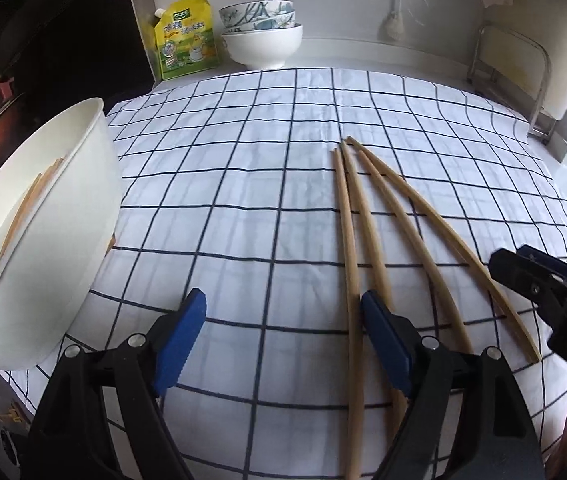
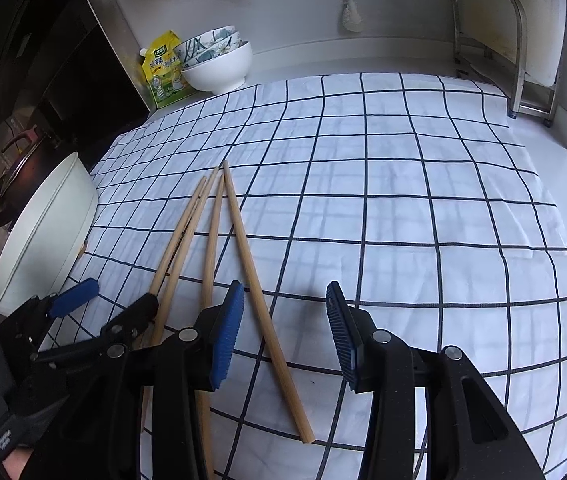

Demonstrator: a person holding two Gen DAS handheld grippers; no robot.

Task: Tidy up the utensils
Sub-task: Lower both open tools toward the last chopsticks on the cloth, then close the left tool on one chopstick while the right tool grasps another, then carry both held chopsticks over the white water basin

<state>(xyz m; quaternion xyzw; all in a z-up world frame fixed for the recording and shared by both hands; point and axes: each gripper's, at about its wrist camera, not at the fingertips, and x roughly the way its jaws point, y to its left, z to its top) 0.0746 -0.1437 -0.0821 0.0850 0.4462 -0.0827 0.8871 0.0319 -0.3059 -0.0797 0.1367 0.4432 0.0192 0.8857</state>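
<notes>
a: why's the white tub (image 1: 43,216) tipped at the checked cloth's (image 1: 243,184) left edge?

b: to take chopsticks. four chopsticks (image 1: 367,216) lie mid-cloth.

a: grippers?

b: left gripper (image 1: 283,340) spread, empty; right gripper (image 2: 283,332) parted, empty.

Checked cloth (image 1: 243,200) covers most of the white worktop (image 2: 555,168); at its far left corner a yellow pouch (image 1: 185,38) just beside stacked bowls (image 1: 261,36), metal rack (image 2: 523,48) at the far right edge, dark pot (image 2: 23,160) off the left edge.
</notes>
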